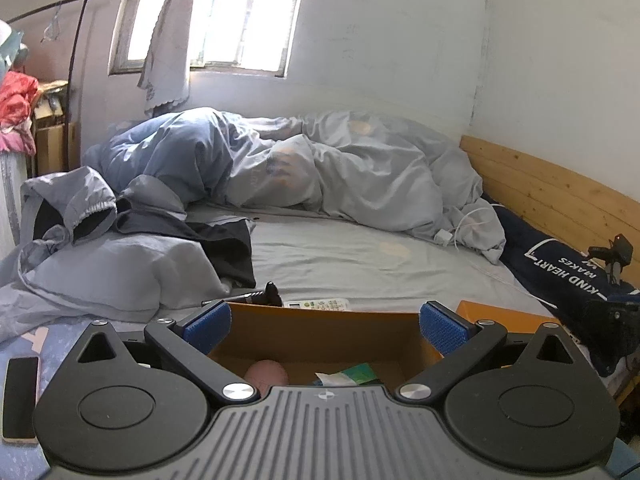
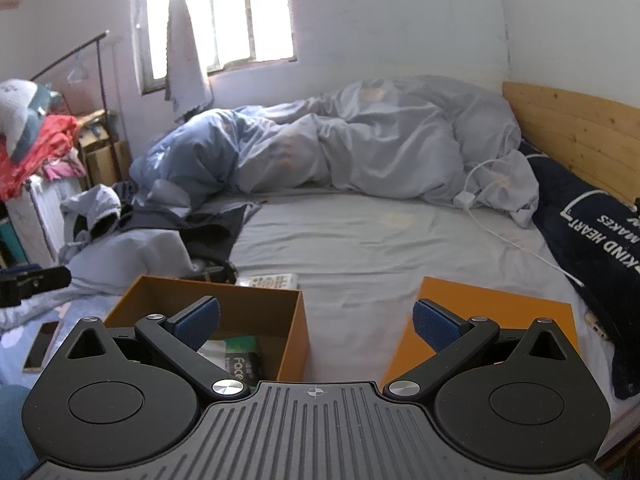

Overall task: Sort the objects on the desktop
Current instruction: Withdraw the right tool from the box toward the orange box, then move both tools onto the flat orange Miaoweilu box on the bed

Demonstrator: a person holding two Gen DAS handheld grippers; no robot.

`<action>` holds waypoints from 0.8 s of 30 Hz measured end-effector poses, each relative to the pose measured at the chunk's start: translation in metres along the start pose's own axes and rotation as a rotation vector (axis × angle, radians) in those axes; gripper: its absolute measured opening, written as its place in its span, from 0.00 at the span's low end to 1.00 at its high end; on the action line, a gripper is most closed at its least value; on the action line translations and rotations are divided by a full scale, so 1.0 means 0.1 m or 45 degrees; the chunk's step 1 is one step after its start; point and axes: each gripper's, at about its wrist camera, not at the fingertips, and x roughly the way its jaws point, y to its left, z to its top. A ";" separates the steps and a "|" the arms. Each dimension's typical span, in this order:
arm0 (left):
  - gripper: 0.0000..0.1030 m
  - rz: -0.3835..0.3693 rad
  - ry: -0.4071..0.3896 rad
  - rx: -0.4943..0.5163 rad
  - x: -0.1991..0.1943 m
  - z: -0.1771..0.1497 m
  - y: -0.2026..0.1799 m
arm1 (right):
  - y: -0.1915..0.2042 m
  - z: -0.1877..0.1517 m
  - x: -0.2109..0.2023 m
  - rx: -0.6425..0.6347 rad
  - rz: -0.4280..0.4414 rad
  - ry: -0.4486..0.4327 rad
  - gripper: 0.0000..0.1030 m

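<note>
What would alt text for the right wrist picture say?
An open, empty two-finger tool hovers over a bed, between an open orange box holding a green packet and its flat orange lid. Behind lie a white remote, a rumpled grey duvet and a window.

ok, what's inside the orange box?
Orange box holds a green-and-white tissue pack and a pink rounded item. The gripper bodies cover the rest of the floor.
</note>
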 end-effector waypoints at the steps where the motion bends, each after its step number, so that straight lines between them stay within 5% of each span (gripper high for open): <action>1: 1.00 -0.003 0.000 0.007 0.00 0.00 -0.02 | -0.03 0.01 -0.01 0.017 -0.005 0.001 1.00; 24: 1.00 -0.244 0.073 0.132 0.74 0.05 -1.23 | -1.59 -0.26 -0.18 0.236 -0.256 -0.013 1.00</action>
